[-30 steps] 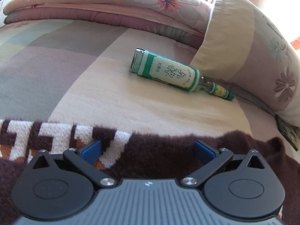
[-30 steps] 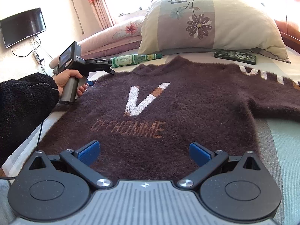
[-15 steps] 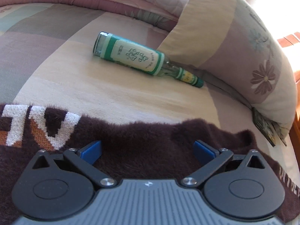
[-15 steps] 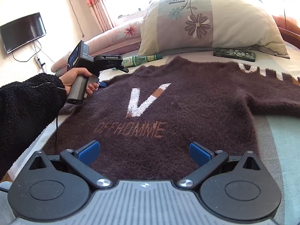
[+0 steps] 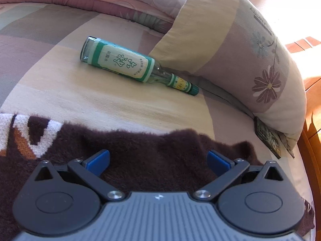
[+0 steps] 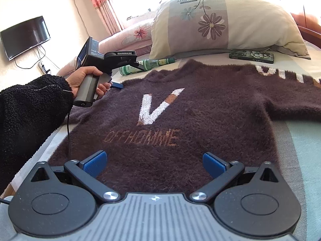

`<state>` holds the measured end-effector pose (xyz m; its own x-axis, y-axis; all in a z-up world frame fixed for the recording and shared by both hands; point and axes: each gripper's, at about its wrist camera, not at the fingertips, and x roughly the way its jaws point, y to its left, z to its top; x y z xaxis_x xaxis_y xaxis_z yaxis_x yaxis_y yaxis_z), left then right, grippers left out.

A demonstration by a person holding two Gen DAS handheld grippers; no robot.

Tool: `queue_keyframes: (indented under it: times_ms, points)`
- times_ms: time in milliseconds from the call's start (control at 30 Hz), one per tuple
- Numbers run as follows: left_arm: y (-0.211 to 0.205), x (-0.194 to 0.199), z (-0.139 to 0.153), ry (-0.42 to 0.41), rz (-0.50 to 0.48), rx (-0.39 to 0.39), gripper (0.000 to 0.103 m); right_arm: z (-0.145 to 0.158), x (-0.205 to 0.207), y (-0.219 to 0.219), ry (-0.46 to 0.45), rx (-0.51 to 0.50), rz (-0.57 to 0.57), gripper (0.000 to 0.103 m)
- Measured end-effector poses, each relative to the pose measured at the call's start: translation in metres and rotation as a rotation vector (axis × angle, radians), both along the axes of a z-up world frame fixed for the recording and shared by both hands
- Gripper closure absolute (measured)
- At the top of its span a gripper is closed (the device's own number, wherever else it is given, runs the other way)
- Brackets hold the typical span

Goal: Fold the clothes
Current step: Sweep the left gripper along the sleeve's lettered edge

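Sweater [image 6: 180,120] reads "V", "OFFHOMME"; pillow [image 6: 230,22] "DREAMCITY"; left gripper [image 6: 118,60] "GenRobot.AI"

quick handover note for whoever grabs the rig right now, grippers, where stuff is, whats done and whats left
Left gripper: open, empty, over the sweater's shoulder near the collar.
Right gripper: open, empty, over the sweater's bottom hem.
Brown sweater: lies flat and face up on the bed, sleeves spread out.
Nearby: green bottle on its side by the pillow, beyond the collar and not touching the sweater; a dark flat case beside the pillow.
Done: sweater spread out. No fold made.
Left: grip it, fold sleeves in, then fold the body.
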<state>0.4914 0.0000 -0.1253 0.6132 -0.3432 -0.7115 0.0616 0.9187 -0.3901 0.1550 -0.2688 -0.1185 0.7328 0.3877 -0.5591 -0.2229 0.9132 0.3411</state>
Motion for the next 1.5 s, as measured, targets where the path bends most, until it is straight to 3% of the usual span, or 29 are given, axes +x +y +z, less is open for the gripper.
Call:
queue_keyframes:
  times_ms: [133, 333, 433, 567, 767, 867, 967, 1167, 1200, 1367, 1500]
  points:
    - [-0.004, 0.021, -0.016, 0.012, 0.040, 0.017, 0.001, -0.002, 0.002, -0.001, 0.009, -0.002, -0.006, 0.000]
    - [-0.016, 0.018, -0.003, 0.014, 0.054, 0.073, 0.001, -0.007, 0.006, -0.006, 0.036, 0.007, -0.034, 0.000]
    - [-0.014, -0.005, 0.013, 0.006, 0.009, 0.053, 0.001, -0.011, 0.009, -0.007, 0.052, 0.016, -0.042, 0.000]
    - [-0.010, -0.035, 0.043, -0.016, -0.036, 0.085, 0.001, -0.016, 0.013, -0.010, 0.074, 0.028, -0.053, 0.000]
    - [0.016, -0.073, 0.106, -0.091, -0.036, 0.151, 0.001, -0.025, 0.019, -0.013, 0.106, 0.046, -0.068, 0.000]
    - [0.036, -0.091, 0.115, -0.110, -0.012, 0.194, 0.001, -0.027, 0.020, -0.018, 0.110, 0.094, -0.081, 0.000]
    - [0.061, -0.098, 0.082, -0.070, 0.049, 0.151, 0.001, -0.028, 0.019, -0.020, 0.108, 0.111, -0.086, 0.000]
    - [0.111, -0.107, 0.004, 0.020, 0.182, 0.045, 0.001, -0.027, 0.020, -0.012, 0.098, 0.047, -0.073, 0.000]
    - [0.119, -0.113, -0.006, -0.001, 0.195, 0.006, 0.001, -0.026, 0.020, -0.011, 0.097, 0.038, -0.071, 0.000]
    - [0.141, -0.145, -0.003, -0.098, 0.151, -0.080, 0.001, -0.026, 0.019, -0.012, 0.101, 0.045, -0.077, 0.000]
    - [0.180, -0.141, 0.016, -0.142, 0.251, -0.101, 0.001, -0.026, 0.018, -0.006, 0.095, 0.011, -0.078, 0.000]
